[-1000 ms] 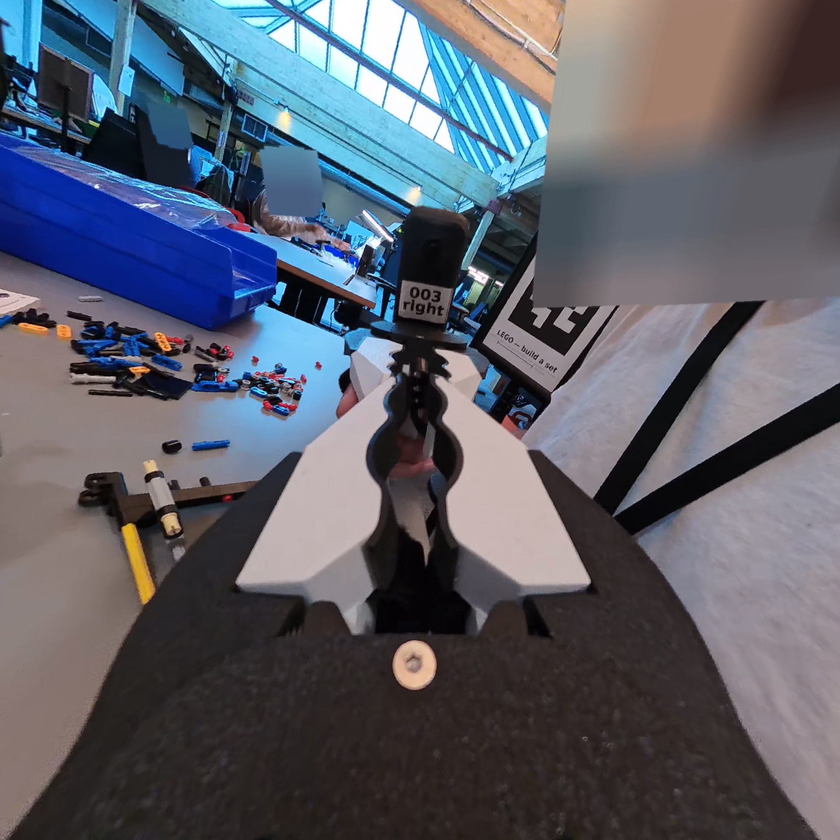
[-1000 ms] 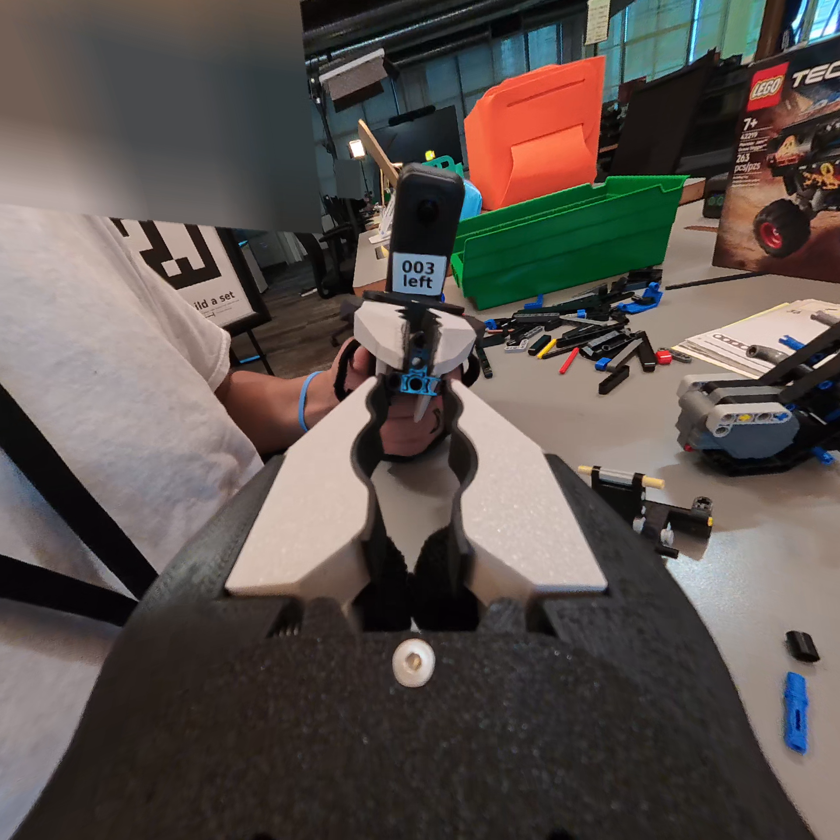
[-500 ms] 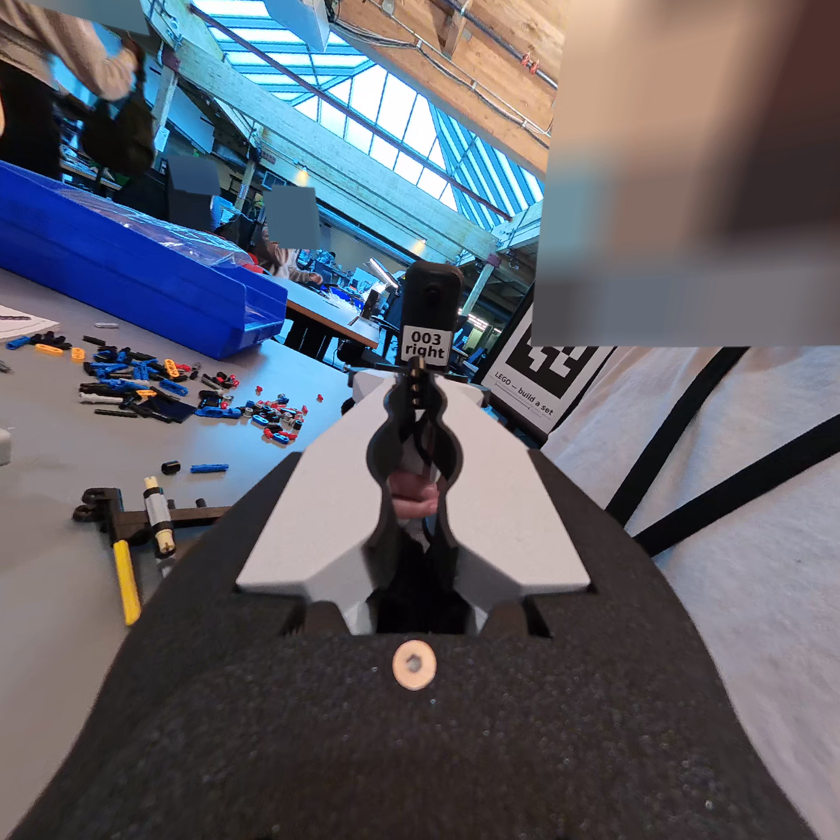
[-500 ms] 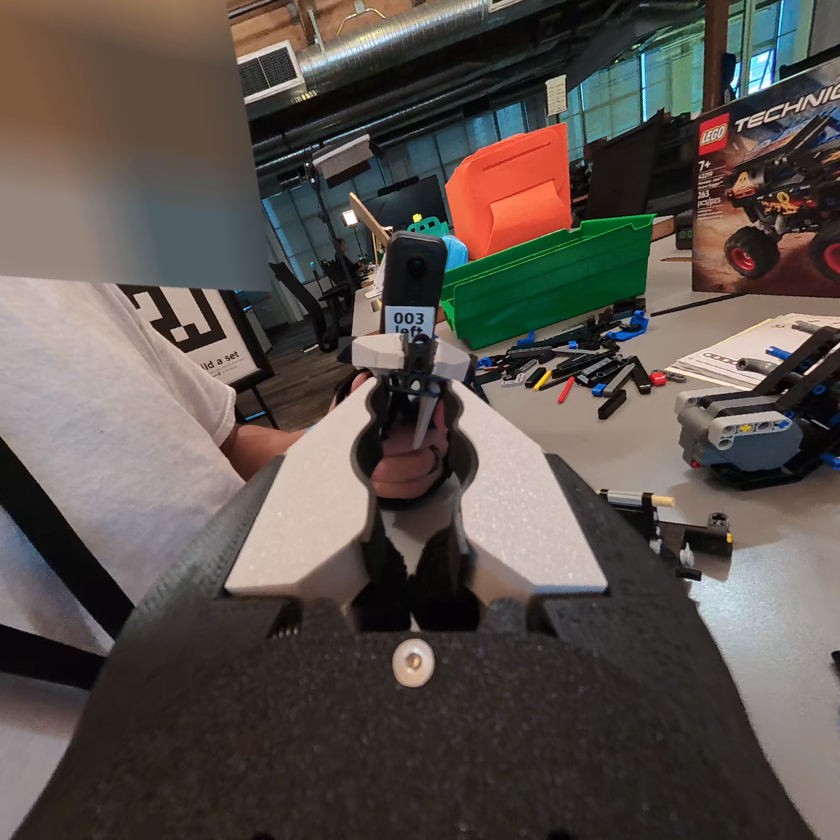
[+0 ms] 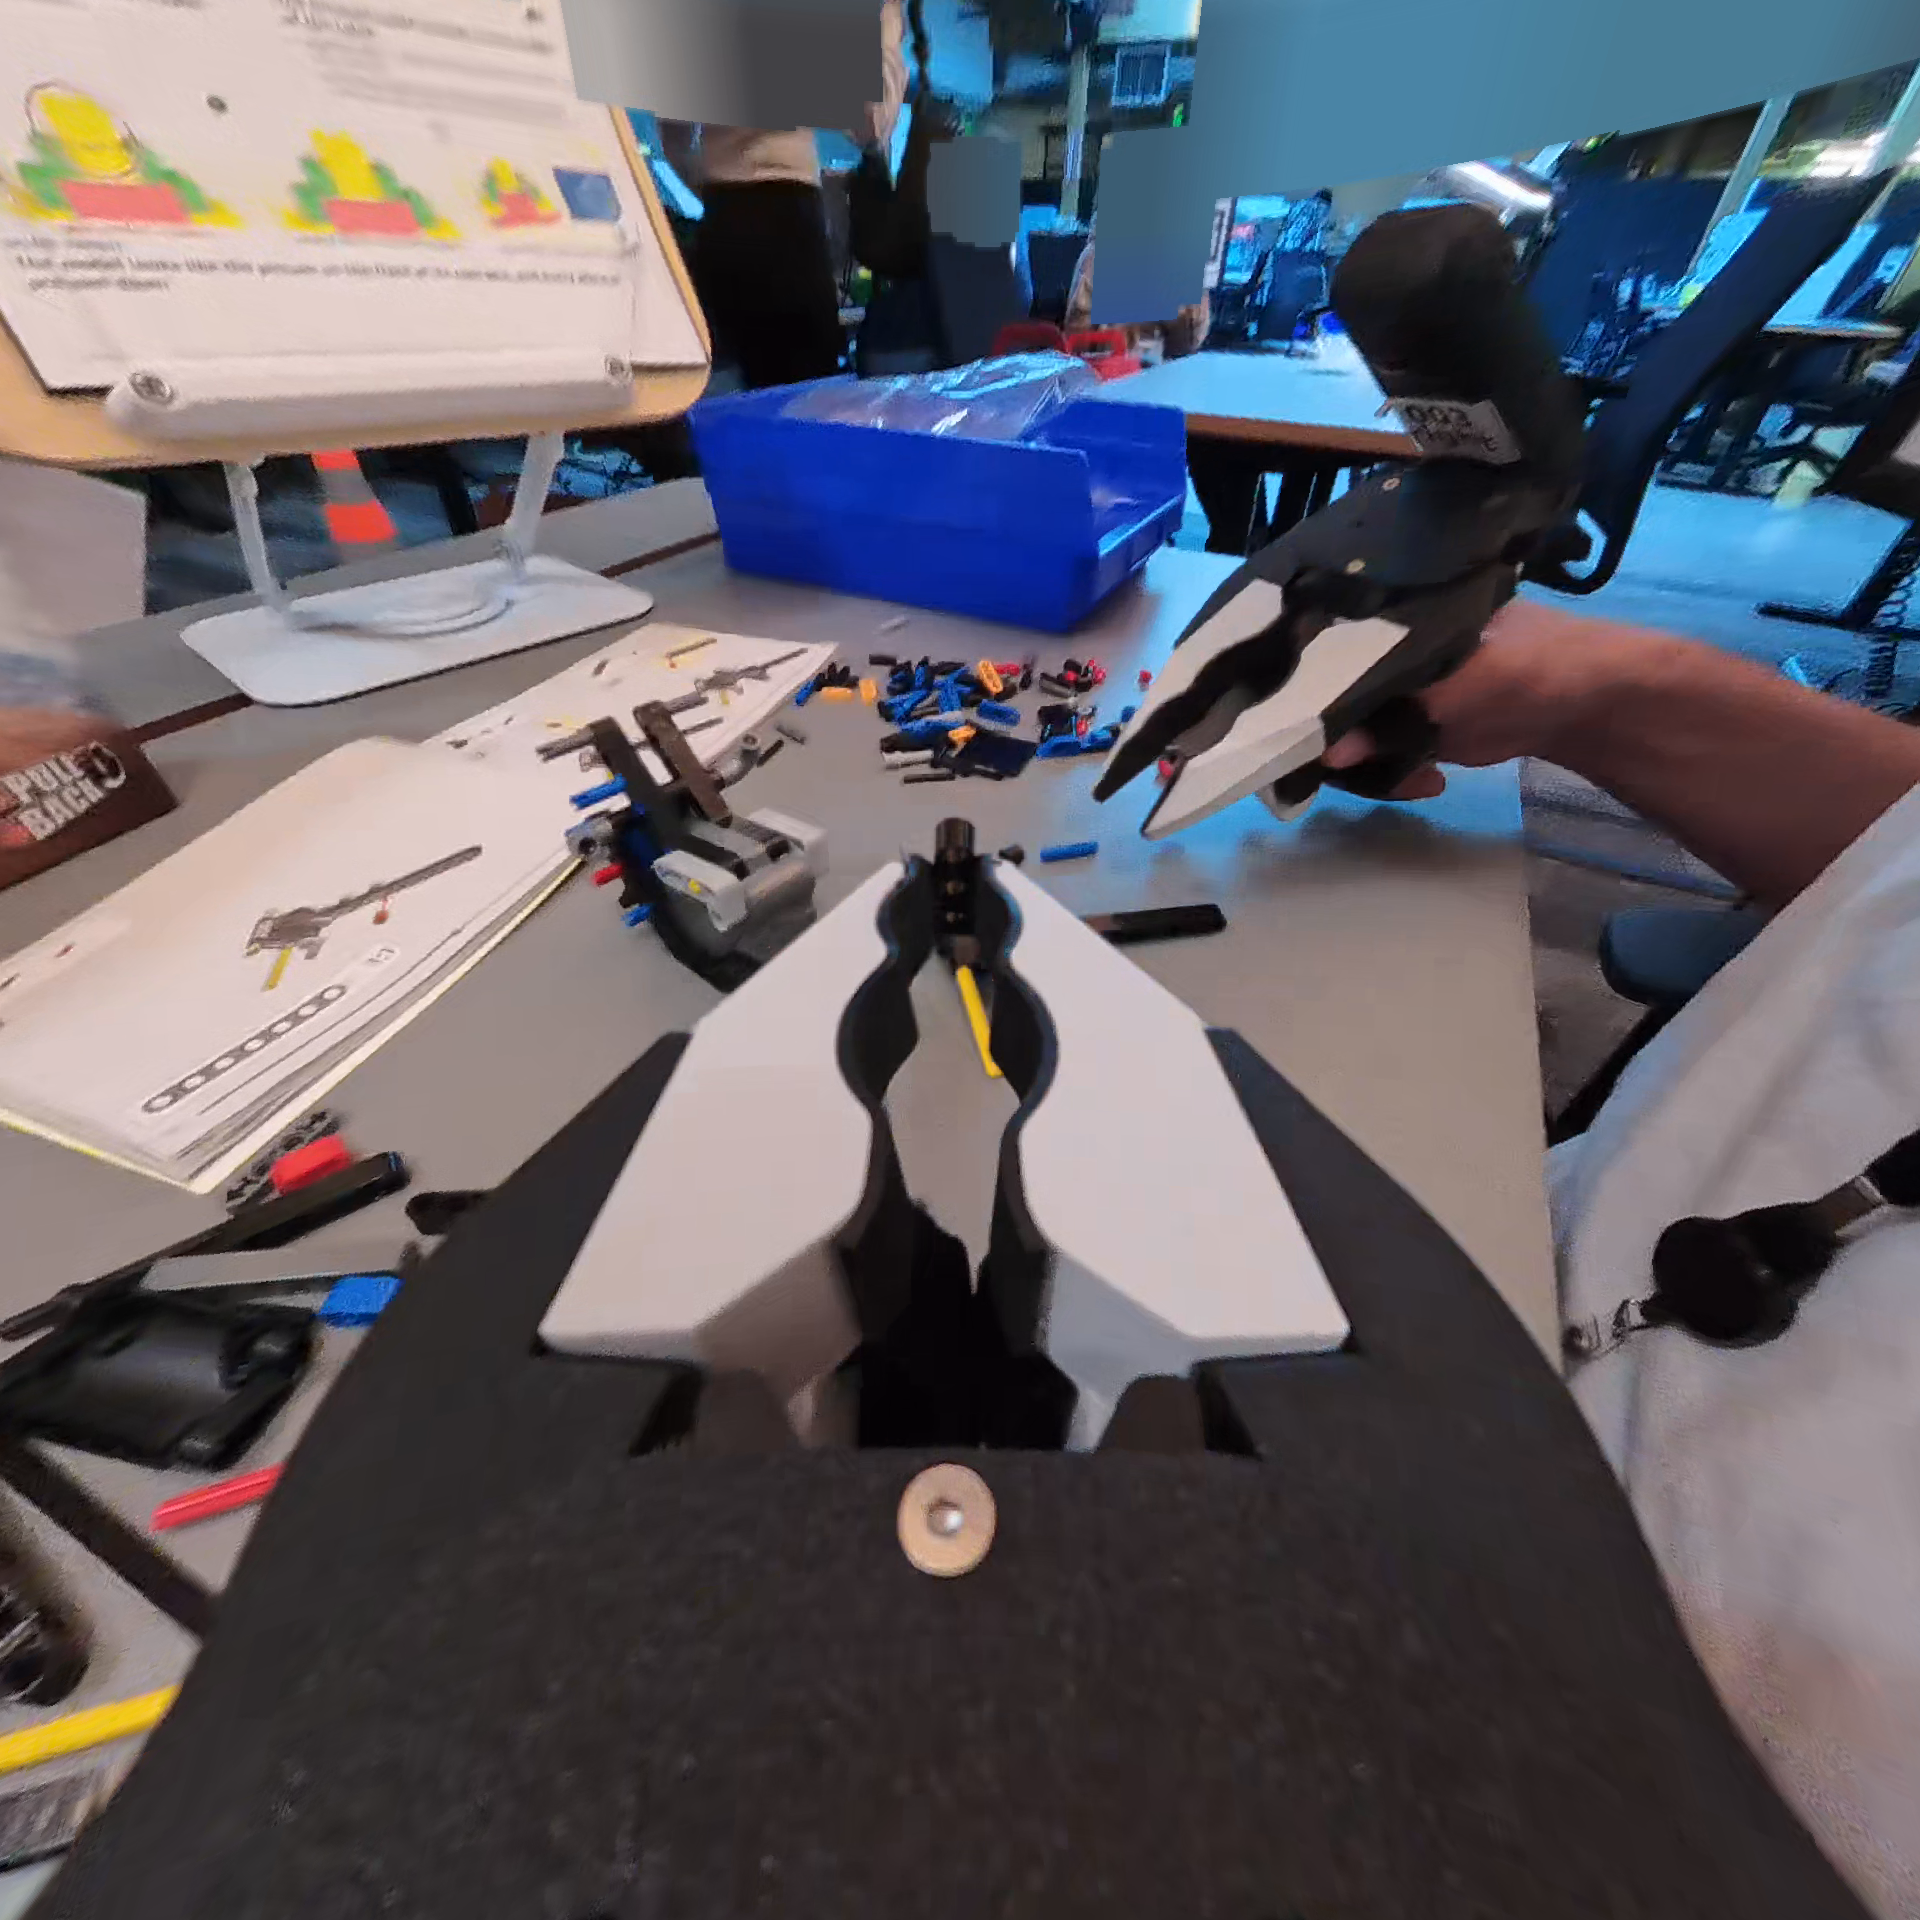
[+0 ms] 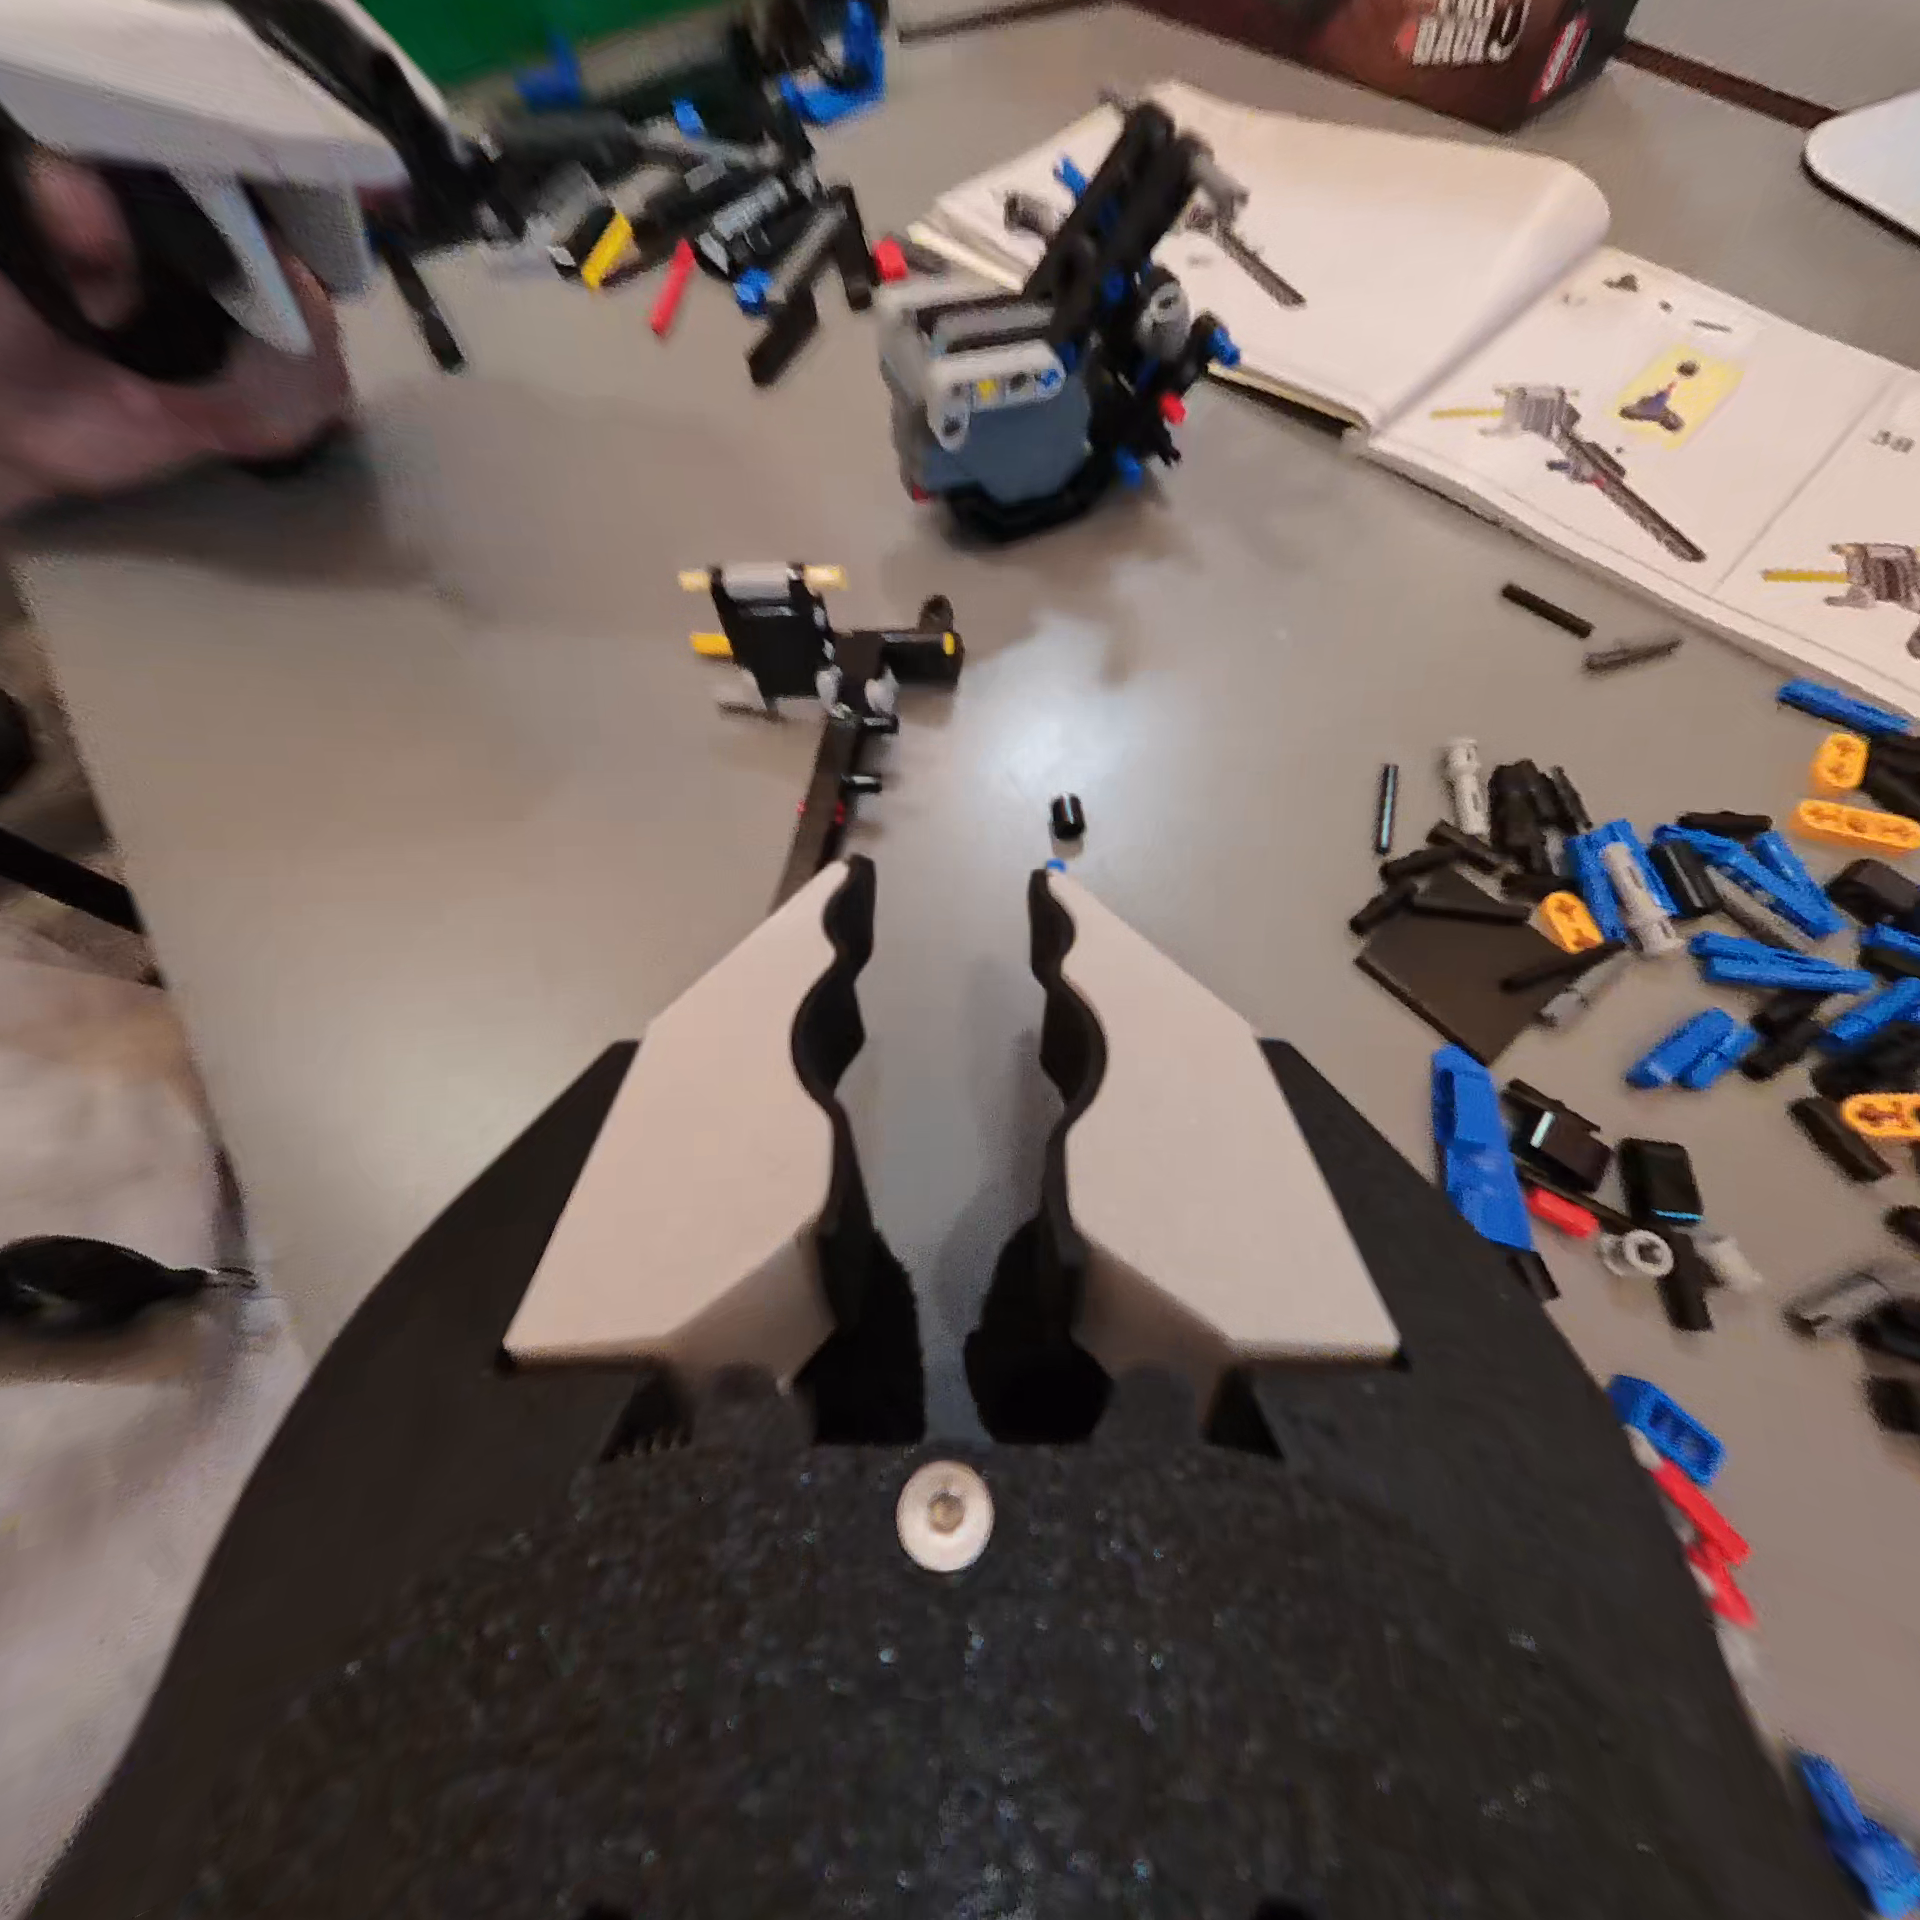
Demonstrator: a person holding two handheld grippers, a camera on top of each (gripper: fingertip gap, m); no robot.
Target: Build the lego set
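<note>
Left gripper [image 5: 951, 883] clamping a black lego assembly [image 5: 951, 904] with yellow axle [image 5: 977, 1018], right gripper [image 6: 951, 883] hovering open above table [image 6: 416, 727], part-built grey model [image 6: 1023, 416] standing beside instruction booklet [image 6: 1558, 364]

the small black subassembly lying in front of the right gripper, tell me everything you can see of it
The subassembly is a small cluster of black plastic pieces lying flat on the grey table. A grey sleeve on a pale axle crosses its far end, a short yellow axle sticks out on its left, and a black beam runs from it toward the right gripper. The open fingers are not touching it. It lies apart from the larger grey and blue model.
</note>
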